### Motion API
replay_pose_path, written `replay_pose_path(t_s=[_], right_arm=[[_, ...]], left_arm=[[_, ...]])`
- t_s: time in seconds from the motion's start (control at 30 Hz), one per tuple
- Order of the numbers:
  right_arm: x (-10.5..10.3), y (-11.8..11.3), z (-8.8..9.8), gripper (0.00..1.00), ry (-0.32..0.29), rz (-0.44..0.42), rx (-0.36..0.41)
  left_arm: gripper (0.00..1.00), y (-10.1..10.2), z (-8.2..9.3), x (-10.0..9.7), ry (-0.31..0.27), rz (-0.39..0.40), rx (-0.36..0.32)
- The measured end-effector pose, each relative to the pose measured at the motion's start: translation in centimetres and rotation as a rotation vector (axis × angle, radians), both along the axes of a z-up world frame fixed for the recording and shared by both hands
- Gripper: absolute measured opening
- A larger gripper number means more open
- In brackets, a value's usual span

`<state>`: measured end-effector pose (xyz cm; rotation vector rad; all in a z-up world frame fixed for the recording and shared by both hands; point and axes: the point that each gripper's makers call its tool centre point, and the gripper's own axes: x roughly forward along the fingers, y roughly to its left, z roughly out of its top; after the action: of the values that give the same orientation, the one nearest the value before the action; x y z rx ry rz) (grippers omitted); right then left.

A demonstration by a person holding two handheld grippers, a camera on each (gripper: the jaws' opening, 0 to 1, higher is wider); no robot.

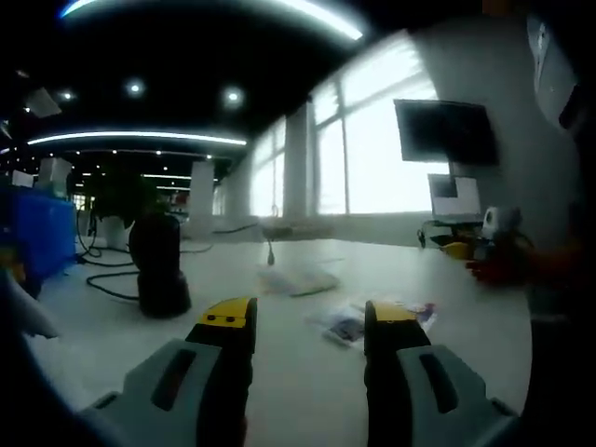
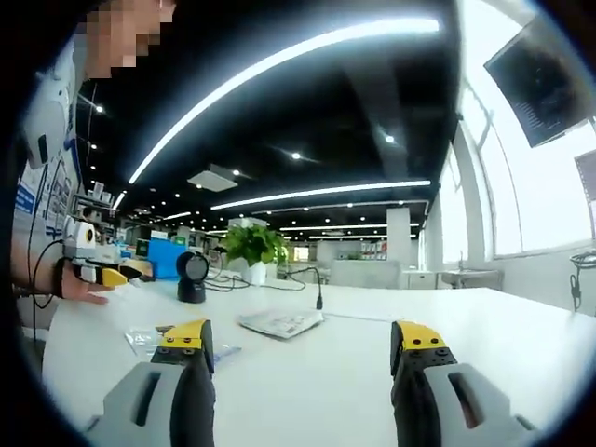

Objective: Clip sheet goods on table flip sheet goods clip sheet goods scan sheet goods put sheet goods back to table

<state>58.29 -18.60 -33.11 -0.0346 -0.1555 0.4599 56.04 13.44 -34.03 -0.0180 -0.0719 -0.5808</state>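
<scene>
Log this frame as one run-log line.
left gripper: open, empty | right gripper: open, empty | sheet goods: flat on table | scanner: upright | phase: pre-clip

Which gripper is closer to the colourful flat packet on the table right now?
Left. The left gripper has the colourful packet just beyond its jaw tips; the right gripper sees the packet off by its left jaw.

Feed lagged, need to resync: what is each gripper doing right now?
Left gripper: open, holding nothing.
Right gripper: open, holding nothing.
</scene>
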Motion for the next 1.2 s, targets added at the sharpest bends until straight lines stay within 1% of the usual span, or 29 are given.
replay_pose_path(t_s=[0.33,0.53,0.67,0.7,0.77,0.9,0.97,1.1,1.13,1.2], right_arm=[[0.0,0.0,-0.3,0.71,0.004,0.015,-0.001],[0.1,-0.2,-0.3,0.7,0.006,0.008,-0.001],[0.1,-0.2,-0.5,0.69,0.011,0.009,-0.001],[0.1,-0.1,-0.6,0.69,0.014,0.009,-0.009],[0.1,0.3,-0.9,0.69,0.014,0.001,-0.052],[0.2,1.0,-1.1,0.65,0.018,-0.014,-0.086],[0.2,1.5,-1.2,0.66,0.024,0.002,-0.109],[0.3,2.4,-0.9,0.65,0.041,0.011,-0.069],[0.2,3.1,-0.7,0.65,0.039,0.011,-0.071],[0.0,4.3,-0.3,0.65,0.024,0.019,-0.106]], left_arm=[[0.39,-0.1,-0.1,0.1,0.006,-0.006,-0.009],[0.39,0.0,-0.2,0.2,0.016,-0.007,-0.02],[0.39,-0.1,-0.1,0.2,0.012,-0.009,-0.018],[0.39,-0.1,-0.1,0.2,0.011,-0.009,-0.018],[0.39,0.0,-0.1,0.2,0.007,-0.003,-0.014],[0.39,0.1,0.0,0.2,0.004,0.002,-0.021],[0.39,0.1,0.1,0.2,0.001,0.002,-0.02],[0.39,0.2,0.1,0.1,-0.005,0.0,-0.019],[0.39,0.2,0.2,0.1,-0.007,-0.002,-0.02],[0.39,0.2,0.2,0.1,-0.01,-0.005,-0.021]])
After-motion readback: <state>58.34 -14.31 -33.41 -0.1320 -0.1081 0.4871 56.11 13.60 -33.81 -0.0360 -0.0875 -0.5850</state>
